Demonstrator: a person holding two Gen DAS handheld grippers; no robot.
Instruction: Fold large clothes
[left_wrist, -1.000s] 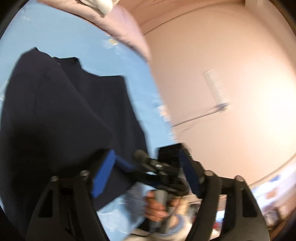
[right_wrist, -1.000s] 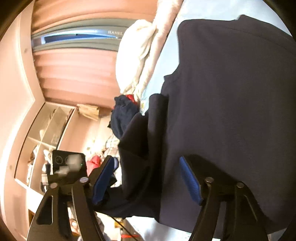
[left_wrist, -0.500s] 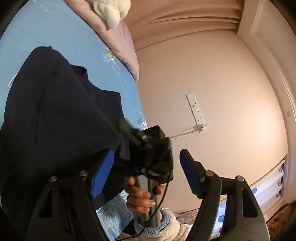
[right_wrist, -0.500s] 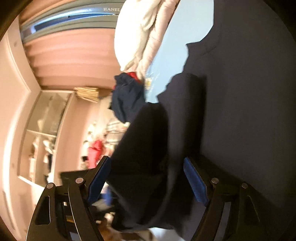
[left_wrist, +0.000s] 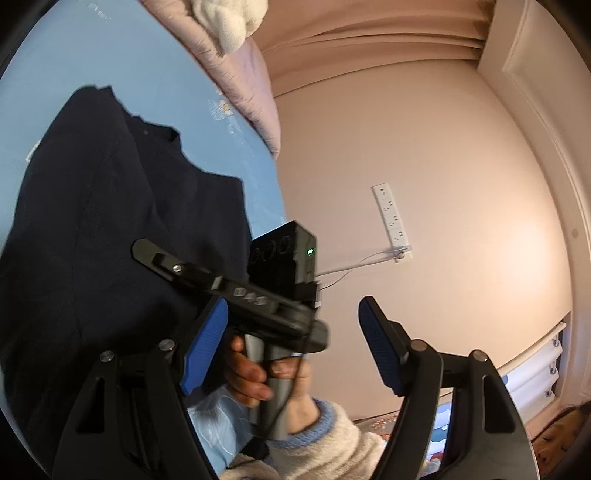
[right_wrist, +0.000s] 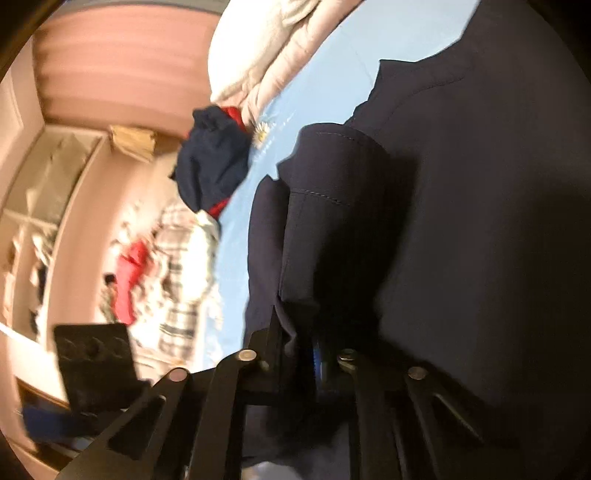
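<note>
Since half a second ago my right gripper (right_wrist: 317, 363) has gone from spread wide to closed on a fold of the navy garment (right_wrist: 480, 221); only a sliver of blue pad shows between the bunched cloth. Left gripper (left_wrist: 291, 343) unchanged: fingers apart, nothing between them, pointed mostly at the pink wall (left_wrist: 461, 221) with the right-hand tool crossing its view.

Garment lies spread on the light blue bed sheet (left_wrist: 122, 66), collar end toward the pink quilt (left_wrist: 240, 74) and the white plush (left_wrist: 232, 22) at the head of the bed. A doubled side panel or sleeve (right_wrist: 325, 206) rises from the clamp point; which of the two I cannot tell.

Judgement: the step in hand is carrying this side edge across the body. The garment's long axis runs away from both grippers toward the quilt, and the bulk lies to the right of the clamp in the right wrist view. The right gripper is the one on the cloth; the left is off its edge, beside the bed margin.

Risk: the grip holds several layers, so one may slip in the carry.
</note>
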